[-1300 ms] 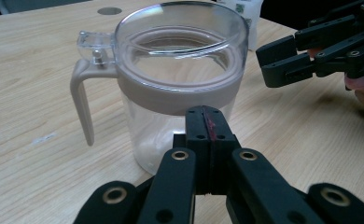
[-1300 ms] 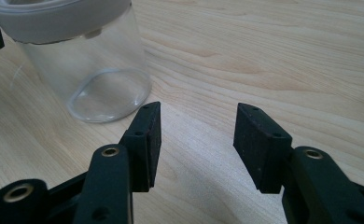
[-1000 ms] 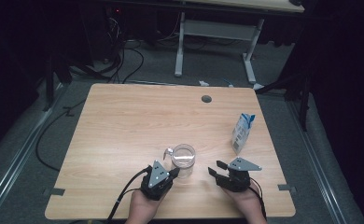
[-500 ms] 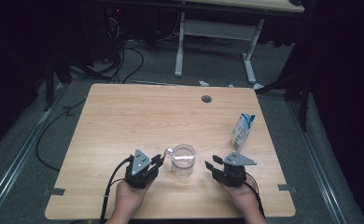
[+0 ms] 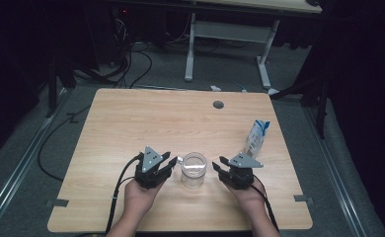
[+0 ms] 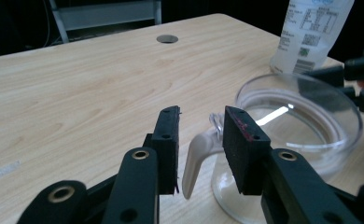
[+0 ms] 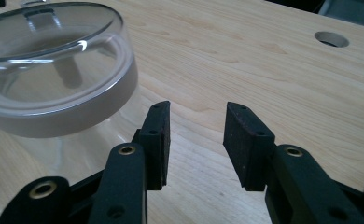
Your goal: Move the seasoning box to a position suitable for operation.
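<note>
Clear glass mug with a moulded handle stands near the front edge of the pale wooden table, between the two tongs. The left gripper has just been opening; its jaws stand part open, astride the handle with a gap at each pad, gripping nothing. The right gripper, just beside the mug, has just been closing and stands part open on bare tabletop. Risk: a jaw nudging the smooth, light glass could slide or tip it; a swing rightward could topple the white-and-blue plastic pouch behind the right gripper.
</note>
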Action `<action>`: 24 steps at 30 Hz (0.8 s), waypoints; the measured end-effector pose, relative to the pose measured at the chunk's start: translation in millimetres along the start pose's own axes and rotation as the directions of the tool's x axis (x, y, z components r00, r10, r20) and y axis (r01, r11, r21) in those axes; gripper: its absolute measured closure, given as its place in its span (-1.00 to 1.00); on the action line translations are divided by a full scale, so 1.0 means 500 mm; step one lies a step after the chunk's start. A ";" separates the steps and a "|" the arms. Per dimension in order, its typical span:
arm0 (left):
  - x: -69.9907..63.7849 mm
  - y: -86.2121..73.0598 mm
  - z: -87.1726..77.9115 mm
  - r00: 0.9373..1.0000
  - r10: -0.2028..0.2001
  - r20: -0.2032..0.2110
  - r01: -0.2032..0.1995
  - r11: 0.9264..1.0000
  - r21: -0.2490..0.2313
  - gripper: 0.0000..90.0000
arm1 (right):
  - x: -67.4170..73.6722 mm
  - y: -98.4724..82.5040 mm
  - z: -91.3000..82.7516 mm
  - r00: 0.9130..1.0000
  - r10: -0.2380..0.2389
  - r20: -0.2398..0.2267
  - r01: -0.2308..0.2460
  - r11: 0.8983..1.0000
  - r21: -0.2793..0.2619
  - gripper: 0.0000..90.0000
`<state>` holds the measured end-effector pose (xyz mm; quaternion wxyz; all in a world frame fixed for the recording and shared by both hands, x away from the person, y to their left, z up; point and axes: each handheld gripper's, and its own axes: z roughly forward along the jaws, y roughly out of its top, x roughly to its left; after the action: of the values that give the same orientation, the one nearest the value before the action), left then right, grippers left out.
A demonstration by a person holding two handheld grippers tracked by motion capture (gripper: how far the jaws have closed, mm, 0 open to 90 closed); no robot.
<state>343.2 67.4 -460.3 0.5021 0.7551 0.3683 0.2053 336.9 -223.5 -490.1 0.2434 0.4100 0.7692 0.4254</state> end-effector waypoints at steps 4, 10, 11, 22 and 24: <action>0.000 0.009 0.007 1.000 -0.025 0.014 0.025 1.000 -0.003 0.54 | 0.006 -0.006 0.002 1.000 -0.024 -0.008 0.025 1.000 0.015 0.42; 0.004 0.014 0.016 0.999 -0.045 0.012 0.045 0.999 0.007 0.84 | 0.005 -0.011 -0.006 0.999 -0.028 -0.022 0.028 1.000 0.002 0.49; 0.005 0.017 0.018 0.999 -0.051 0.015 0.051 0.999 0.008 0.86 | 0.006 -0.011 -0.005 0.999 -0.029 -0.023 0.029 1.000 0.005 0.50; -0.012 0.022 0.030 1.000 -0.024 0.008 0.024 0.999 0.024 1.00 | 0.010 -0.010 -0.010 0.999 -0.032 -0.044 0.032 0.999 -0.008 0.62; -0.013 0.022 0.031 1.000 -0.020 0.005 0.020 1.000 0.024 1.00 | 0.010 -0.009 -0.011 0.998 -0.034 -0.046 0.033 0.999 -0.010 0.63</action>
<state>353.3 50.4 -456.5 0.4959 0.7580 0.3769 0.1937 328.1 -223.3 -491.3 0.2347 0.3862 0.7793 0.4341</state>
